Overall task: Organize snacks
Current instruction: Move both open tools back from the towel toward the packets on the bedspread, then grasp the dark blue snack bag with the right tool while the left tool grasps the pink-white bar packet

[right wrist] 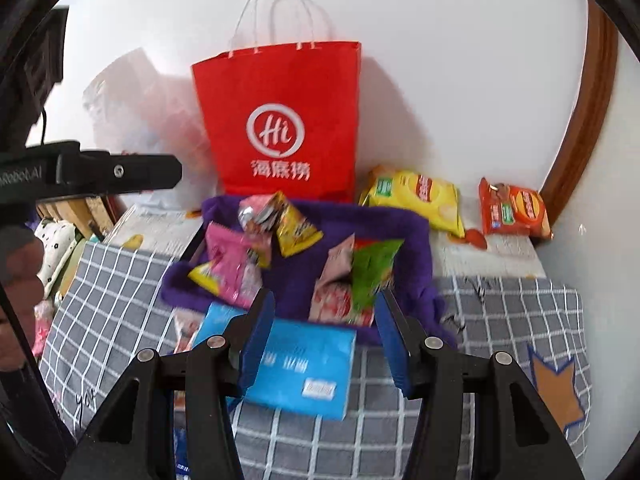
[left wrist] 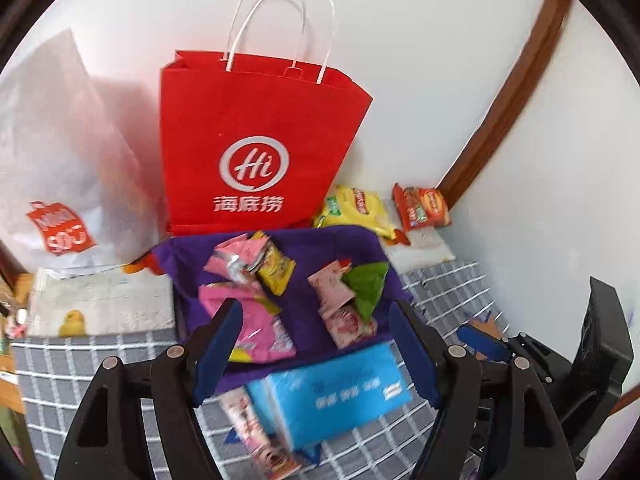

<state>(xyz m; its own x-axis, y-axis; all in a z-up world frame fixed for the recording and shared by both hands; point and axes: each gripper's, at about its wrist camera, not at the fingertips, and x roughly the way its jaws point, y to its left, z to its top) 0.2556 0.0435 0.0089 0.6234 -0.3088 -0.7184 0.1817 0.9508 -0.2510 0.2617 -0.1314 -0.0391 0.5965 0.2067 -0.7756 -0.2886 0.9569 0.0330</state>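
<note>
Left wrist view: left tongs [left wrist: 316, 344] are released, jaws spread wide, grasping nothing. Right tongs [right wrist: 326, 338] are likewise released and empty.

Progress, as judged: sorting is barely begun. Small snack packets [left wrist: 256, 268] lie loose on the purple cloth [left wrist: 304, 292], which sits at the centre of the checked surface [left wrist: 448, 284]. None appears inside the red paper bag [left wrist: 256, 140], though its interior is hidden. A yellow chip bag [right wrist: 416, 200] and an orange chip bag [right wrist: 514, 210] lie at far right, apart from the cloth. A blue tissue pack [left wrist: 332, 396] lies nearest, overlapping the cloth's near edge.

Materials: packets are glossy crinkled foil, pillow-shaped, in pink, yellow and green. Cloth is fuzzy and soft. Red bag is stiff paper, upright, with white cord handles. A white plastic bag [left wrist: 60, 168] stands to its left, thin and slack.
</note>
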